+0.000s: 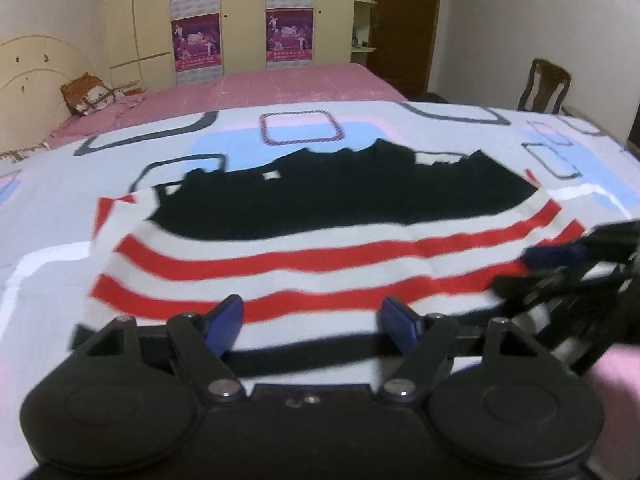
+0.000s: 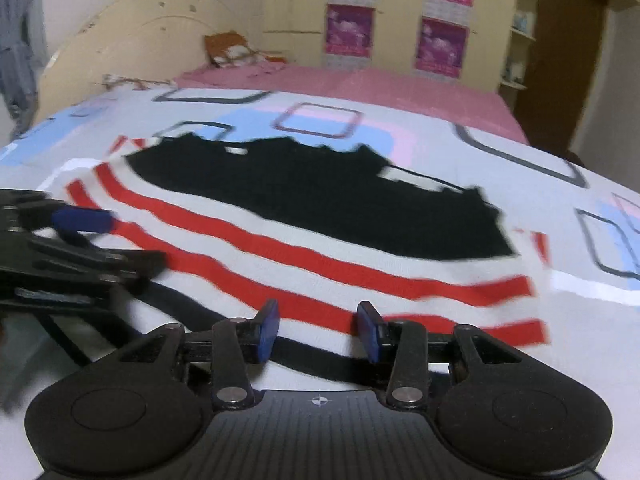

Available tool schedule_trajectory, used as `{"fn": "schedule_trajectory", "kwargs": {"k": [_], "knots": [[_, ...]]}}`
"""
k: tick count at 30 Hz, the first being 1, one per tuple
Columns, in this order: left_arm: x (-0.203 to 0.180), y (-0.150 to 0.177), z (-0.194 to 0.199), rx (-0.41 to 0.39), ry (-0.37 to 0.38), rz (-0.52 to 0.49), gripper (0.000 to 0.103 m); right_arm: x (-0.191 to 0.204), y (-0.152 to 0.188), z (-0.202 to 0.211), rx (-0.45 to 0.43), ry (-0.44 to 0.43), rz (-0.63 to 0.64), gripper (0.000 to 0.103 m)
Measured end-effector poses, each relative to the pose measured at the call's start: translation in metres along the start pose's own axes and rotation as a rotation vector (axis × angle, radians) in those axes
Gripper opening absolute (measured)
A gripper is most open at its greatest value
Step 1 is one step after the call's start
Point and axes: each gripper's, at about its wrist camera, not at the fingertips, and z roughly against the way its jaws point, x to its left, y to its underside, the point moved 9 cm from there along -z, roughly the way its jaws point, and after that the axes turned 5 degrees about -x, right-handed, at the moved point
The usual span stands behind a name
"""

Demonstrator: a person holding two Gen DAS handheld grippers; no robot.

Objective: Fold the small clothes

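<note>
A small garment [image 1: 304,256] with red and white stripes and a large black patch lies flat on a patterned sheet [image 1: 52,216]. It also shows in the right wrist view [image 2: 320,248]. My left gripper [image 1: 312,320] is open and empty, its blue pads just above the garment's near hem. My right gripper [image 2: 318,328] is open and empty over the near hem too. Each gripper shows at the edge of the other's view: the right one [image 1: 560,260] and the left one [image 2: 84,220].
The sheet [image 2: 460,152] covers a bed with a pink cover [image 1: 280,84] behind. A headboard [image 1: 36,68] and cushion [image 1: 88,94] stand far left, wardrobes with posters [image 1: 196,36] at the back, a wooden chair [image 1: 544,86] far right.
</note>
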Motion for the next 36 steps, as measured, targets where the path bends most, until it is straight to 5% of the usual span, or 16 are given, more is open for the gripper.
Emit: {"fn": "schedule_trajectory", "kwargs": {"k": [3,6,9,13,17,19,25,29,32,36], "knots": [[0.023,0.014,0.006,0.019,-0.038,0.039,0.082,-0.018,0.009,0.007,0.010,0.010,-0.032,0.041],[0.030,0.016,0.021,-0.014,-0.014,0.099,0.076,-0.015,0.004,0.022,-0.017,0.002,-0.052,0.042],[0.015,0.017,0.034,-0.050,0.063,0.125,0.069,0.010,-0.004,0.040,-0.095,-0.049,-0.040,0.041],[-0.016,0.025,0.036,-0.036,0.073,0.062,0.068,0.050,0.017,0.034,-0.049,-0.120,-0.009,0.040],[-0.018,0.034,0.035,-0.026,0.022,0.003,0.068,0.064,0.036,0.031,-0.015,-0.124,0.016,0.023],[-0.001,0.035,0.040,-0.035,-0.008,0.020,0.062,0.053,0.037,0.036,-0.017,-0.113,-0.006,0.010],[0.076,0.054,0.057,-0.037,-0.150,0.096,0.051,-0.057,0.063,0.059,0.021,0.152,-0.080,0.009],[0.080,0.051,0.064,-0.051,-0.134,0.135,0.043,-0.083,0.074,0.072,0.038,0.126,-0.105,0.009],[0.081,0.049,0.063,-0.045,-0.158,0.141,0.041,-0.084,0.059,0.085,-0.029,0.154,-0.116,0.009],[0.075,0.053,0.060,-0.019,-0.176,0.088,0.040,-0.081,0.076,0.069,0.042,0.145,-0.073,0.009]]}}
